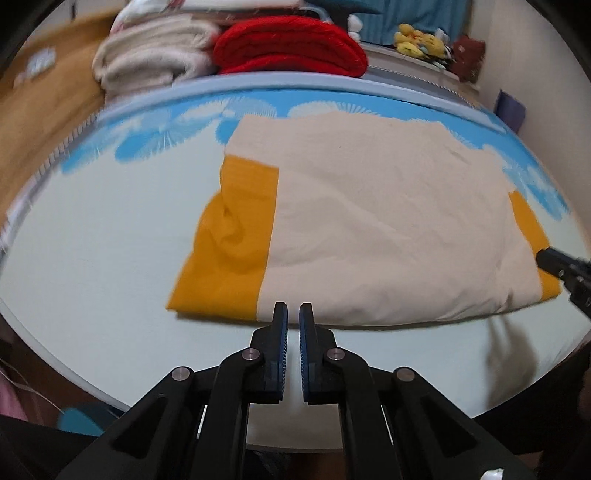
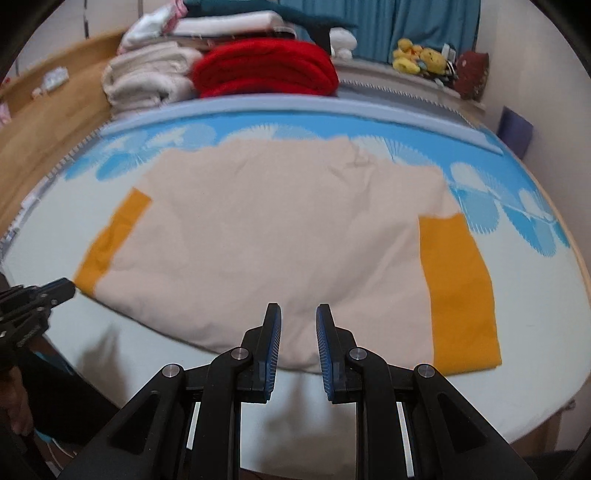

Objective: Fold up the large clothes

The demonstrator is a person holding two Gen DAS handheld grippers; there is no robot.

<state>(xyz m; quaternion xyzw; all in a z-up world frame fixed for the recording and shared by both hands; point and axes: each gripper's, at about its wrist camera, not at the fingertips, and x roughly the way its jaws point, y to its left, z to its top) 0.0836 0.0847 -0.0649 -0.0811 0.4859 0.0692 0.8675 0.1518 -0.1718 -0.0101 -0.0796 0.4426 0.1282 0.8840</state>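
Nearest the left wrist lens, the left gripper (image 1: 293, 314) has its jaws drawn almost together, only a thin slit between the blue pads, and nothing is caught in it. Its tips hover at the near edge of the folded garment (image 1: 369, 229), about where the cream body meets the orange sleeve (image 1: 229, 251); whether they touch the cloth cannot be told. The right gripper (image 2: 298, 317) holds its jaws narrowly apart, a clear gap between the pads, empty, with the cream cloth lying beyond and below them.

The garment lies flat on the bed (image 2: 535, 314), folded into a broad rectangle, cream in the middle with an orange sleeve panel at each side. From the right wrist view the far orange panel (image 2: 458, 291) lies to the right, and the left gripper shows at the left edge just beside the other orange corner. The bed's sheet is pale with a blue fan-print band along the far side.

Behind the bed, a red folded blanket (image 2: 266, 70) sits beside a stack of cream towels (image 2: 147, 77). Yellow plush toys (image 2: 421, 57) sit on a ledge by a teal curtain (image 2: 424, 22).
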